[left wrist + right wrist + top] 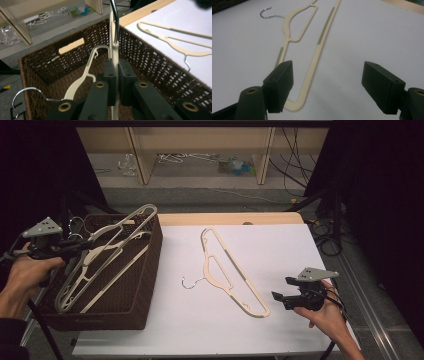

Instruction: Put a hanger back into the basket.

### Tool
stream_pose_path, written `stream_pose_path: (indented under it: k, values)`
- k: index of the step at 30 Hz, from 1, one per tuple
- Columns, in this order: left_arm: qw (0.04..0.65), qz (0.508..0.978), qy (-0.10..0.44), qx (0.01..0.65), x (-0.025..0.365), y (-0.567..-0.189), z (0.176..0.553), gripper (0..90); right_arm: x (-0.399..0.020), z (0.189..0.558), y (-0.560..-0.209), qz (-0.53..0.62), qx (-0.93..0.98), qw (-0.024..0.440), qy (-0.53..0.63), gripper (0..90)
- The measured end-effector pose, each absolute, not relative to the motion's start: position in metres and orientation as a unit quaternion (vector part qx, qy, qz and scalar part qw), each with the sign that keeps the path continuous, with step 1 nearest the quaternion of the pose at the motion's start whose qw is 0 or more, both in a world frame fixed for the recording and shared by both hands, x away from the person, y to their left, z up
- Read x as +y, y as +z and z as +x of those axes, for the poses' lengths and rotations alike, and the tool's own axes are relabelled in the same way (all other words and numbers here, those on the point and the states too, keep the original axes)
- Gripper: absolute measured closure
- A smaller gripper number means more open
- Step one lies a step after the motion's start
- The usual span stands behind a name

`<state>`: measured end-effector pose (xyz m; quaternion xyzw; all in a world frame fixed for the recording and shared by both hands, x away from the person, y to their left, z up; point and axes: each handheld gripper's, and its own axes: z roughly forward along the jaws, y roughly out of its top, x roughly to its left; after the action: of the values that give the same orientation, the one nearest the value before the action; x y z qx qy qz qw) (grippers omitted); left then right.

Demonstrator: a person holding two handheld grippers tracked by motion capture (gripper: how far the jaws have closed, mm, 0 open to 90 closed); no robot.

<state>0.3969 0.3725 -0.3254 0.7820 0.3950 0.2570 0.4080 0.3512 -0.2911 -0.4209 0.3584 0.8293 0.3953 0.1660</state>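
My left claw (113, 75) is clamped tight on the neck of a cream hanger (107, 252), held over the brown wicker basket (147, 285) at nine o'clock. My right claw (328, 87) gapes wide, gripping nothing, above the white table (280, 250) at four o'clock, with a second cream hanger (317, 47) lying flat just ahead toward the centre.

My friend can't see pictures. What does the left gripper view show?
The left gripper is shut on a cream hanger, held above a brown woven basket. Another cream hanger rests inside the basket.
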Motion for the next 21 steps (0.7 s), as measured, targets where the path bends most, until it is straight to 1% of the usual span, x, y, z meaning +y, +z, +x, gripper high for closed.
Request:
stream_pose_path:
  k: [7, 9, 12, 16, 19, 20, 21]
  values:
    - [0.397, 0.784, 0.247, 0.408, 0.382, -0.34, 0.394, 85.6, -0.29, 0.35, -0.421, 0.361, 0.829, 0.164, 0.394, 26.5]
    - [0.385, 0.792, 0.249, 0.403, 0.385, -0.343, 0.394, 85.5, -0.29, 0.35, -0.421, 0.36, 0.83, 0.164, 0.394, 26.5]
    - [0.39, 0.789, 0.241, 0.409, 0.386, -0.352, 0.395, 85.5, -0.29, 0.35, -0.421, 0.36, 0.83, 0.165, 0.393, 26.5]
    - [0.395, 0.793, 0.234, 0.4, 0.386, -0.364, 0.398, 85.5, -0.291, 0.351, -0.423, 0.362, 0.83, 0.163, 0.392, 26.5]
    - [0.385, 0.807, 0.233, 0.382, 0.381, -0.371, 0.406, 85.4, -0.291, 0.351, -0.423, 0.361, 0.831, 0.163, 0.391, 26.5]
    - [0.385, 0.807, 0.233, 0.382, 0.381, -0.371, 0.406, 85.4, -0.291, 0.351, -0.423, 0.361, 0.831, 0.163, 0.391, 26.5]
    - [0.386, 0.801, 0.229, 0.397, 0.379, -0.373, 0.406, 85.4, -0.291, 0.351, -0.422, 0.36, 0.831, 0.163, 0.391, 26.5]
